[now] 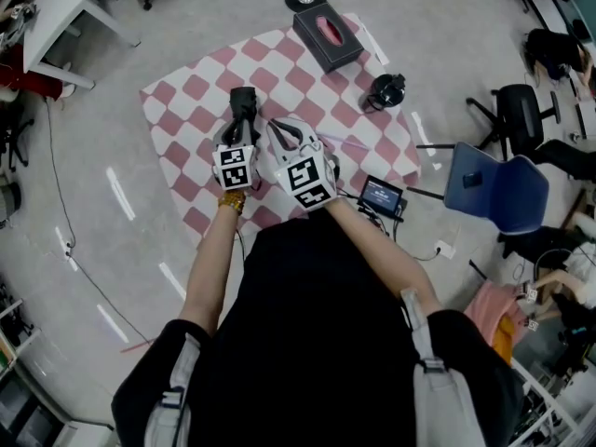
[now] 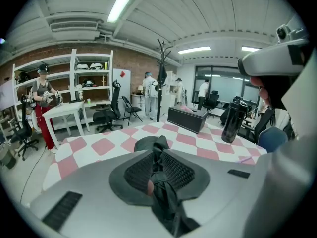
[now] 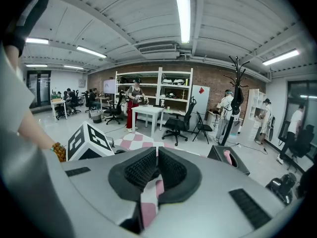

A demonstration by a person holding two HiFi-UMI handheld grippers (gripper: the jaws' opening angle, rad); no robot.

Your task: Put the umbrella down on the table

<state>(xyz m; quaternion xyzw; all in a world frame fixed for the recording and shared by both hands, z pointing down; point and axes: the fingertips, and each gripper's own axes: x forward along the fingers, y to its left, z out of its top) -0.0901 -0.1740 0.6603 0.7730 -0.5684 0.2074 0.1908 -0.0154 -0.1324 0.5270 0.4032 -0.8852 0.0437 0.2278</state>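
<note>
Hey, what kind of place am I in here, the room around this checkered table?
Most likely a shared office or lab workspace: white shelving stands against a brick wall, rolling office chairs sit by desks, and strip lights run along the ceiling.

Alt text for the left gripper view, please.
The left tool is shut on a folded black umbrella, over a table covered in pink and white checks. Farther back on the table stand a black tissue box and a dark bottle.
</note>
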